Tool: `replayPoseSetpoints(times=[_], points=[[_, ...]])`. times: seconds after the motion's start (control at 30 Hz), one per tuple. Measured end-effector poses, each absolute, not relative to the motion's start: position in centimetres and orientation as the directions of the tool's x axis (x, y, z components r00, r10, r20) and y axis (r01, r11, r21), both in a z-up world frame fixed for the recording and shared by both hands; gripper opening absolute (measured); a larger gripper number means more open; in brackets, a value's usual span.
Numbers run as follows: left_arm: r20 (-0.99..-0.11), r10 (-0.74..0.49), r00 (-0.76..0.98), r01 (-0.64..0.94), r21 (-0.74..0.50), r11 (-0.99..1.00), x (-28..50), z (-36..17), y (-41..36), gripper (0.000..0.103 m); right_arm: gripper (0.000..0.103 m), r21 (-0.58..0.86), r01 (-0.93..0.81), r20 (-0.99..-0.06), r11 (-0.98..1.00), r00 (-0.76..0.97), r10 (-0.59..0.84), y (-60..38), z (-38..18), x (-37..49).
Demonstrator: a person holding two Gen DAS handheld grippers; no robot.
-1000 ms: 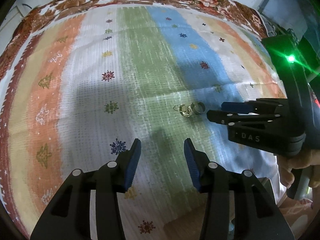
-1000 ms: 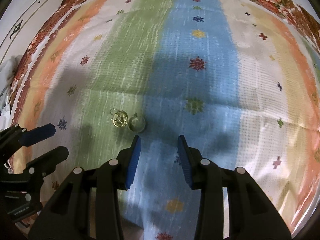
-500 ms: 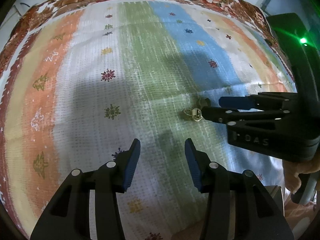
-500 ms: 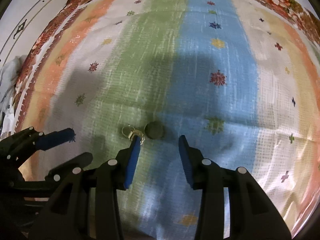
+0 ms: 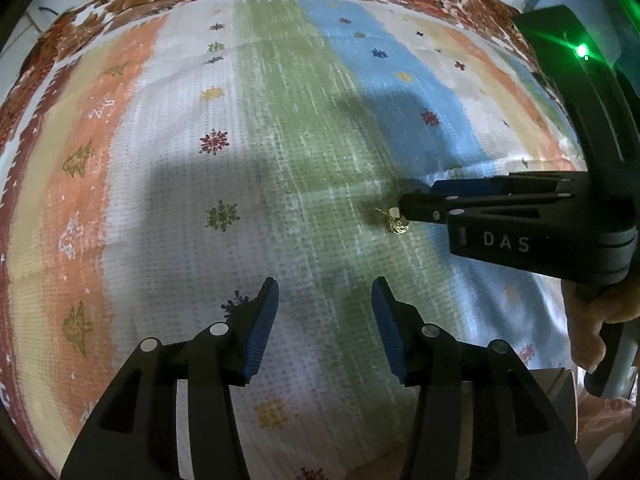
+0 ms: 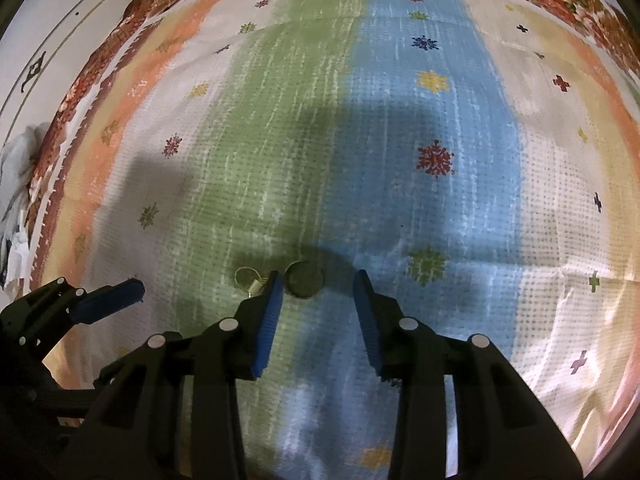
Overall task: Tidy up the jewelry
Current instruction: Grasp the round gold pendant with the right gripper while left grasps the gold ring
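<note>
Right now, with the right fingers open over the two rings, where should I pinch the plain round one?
Take the plain ring across its band, coming straight down from above. It lies flat on the cloth, so only its rim offers a hold. It sits just inside the right gripper, close to its left finger, with the gold ring beyond; shifting slightly left should centre it.

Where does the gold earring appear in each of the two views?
Left wrist view: gold earring right of centre, at the right claw tip.
Right wrist view: gold earring lower left of centre, partly behind the claw's left finger.
Shared landmark: the green stripe under it.
</note>
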State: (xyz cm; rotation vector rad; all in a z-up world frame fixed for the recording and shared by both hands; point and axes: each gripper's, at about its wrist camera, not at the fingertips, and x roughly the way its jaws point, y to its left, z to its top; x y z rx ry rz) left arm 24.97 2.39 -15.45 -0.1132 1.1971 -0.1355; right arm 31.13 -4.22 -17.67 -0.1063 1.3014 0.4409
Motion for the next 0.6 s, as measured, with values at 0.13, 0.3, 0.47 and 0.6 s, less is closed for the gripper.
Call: replayPoseSetpoints(times=[0.13,0.3,0.47,0.6], points=[[-0.915,-0.173,0.365,0.070,-0.158,0.985,25.9,-15.3,1.8,0.048,0.023,0.147,-0.377,-0.949,0.914,0.207,0.238,-4.2,-17.9,31.3],[-0.912,-0.194,0.363,0.098,-0.169,0.981,26.9,-15.3,0.7,0.046,0.023,0.199,-0.364,-0.940,0.910,0.191,0.282,-5.2,-17.7,31.6],[-0.907,-0.200,0.371,0.117,-0.168,0.979,27.8,-14.7,0.1,0.046,0.023,0.209,-0.318,-0.938,0.925,0.203,0.282,-6.7,-17.0,32.3],[-0.916,-0.199,0.349,0.144,-0.157,0.977,28.4,-15.1,-0.4,0.046,0.023,0.205,-0.297,-0.939,0.933,0.209,0.273,-7.9,-17.1,32.7]])
